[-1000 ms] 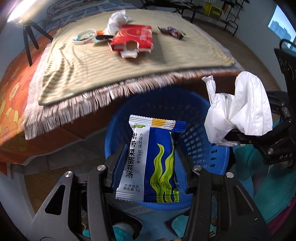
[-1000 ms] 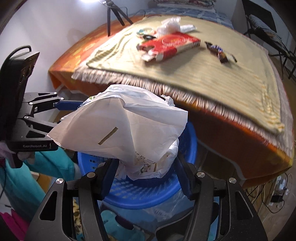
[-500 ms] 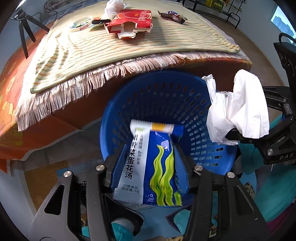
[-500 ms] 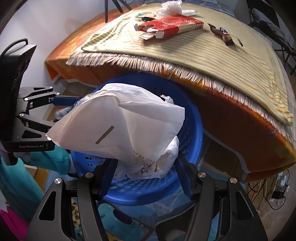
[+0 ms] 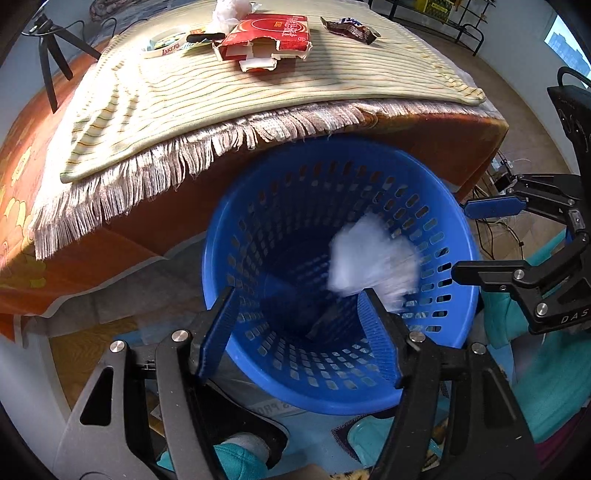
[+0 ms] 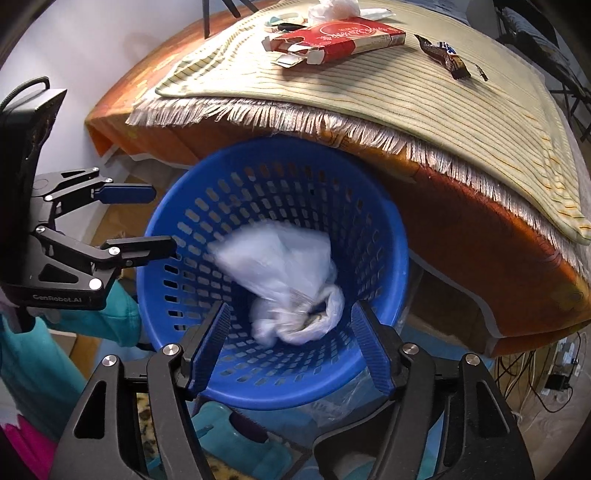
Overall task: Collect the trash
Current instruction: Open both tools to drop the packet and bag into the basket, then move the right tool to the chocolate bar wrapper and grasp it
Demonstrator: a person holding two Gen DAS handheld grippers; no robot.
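Note:
A blue perforated basket (image 5: 465, 236) (image 6: 400, 258) stands on the floor below the table edge. My left gripper (image 5: 297, 295) (image 6: 164, 219) hangs over it, its jaws opening with nothing between them. A dark blurred shape (image 5: 325, 326) lies deep in the basket. My right gripper (image 6: 291, 306) (image 5: 461, 240) is also over the basket, jaws opening and empty. The white plastic bag (image 6: 280, 273) (image 5: 373, 262) is blurred inside the basket, free of the pads. On the table lie a torn red carton (image 5: 269, 35) (image 6: 340, 38) and a dark candy wrapper (image 5: 351, 27) (image 6: 443, 55).
A striped fringed cloth (image 5: 258, 92) covers the table over an orange tablecloth (image 6: 480, 240). A round lid (image 5: 166, 42) and crumpled white plastic (image 5: 231, 7) sit near the carton. A tripod (image 5: 48, 55) stands at the left; cables (image 6: 546, 373) lie on the floor.
Both grippers opened over the basket. The blue and white packet left the left jaws and the white bag left the right jaws; both dropped into the basket.

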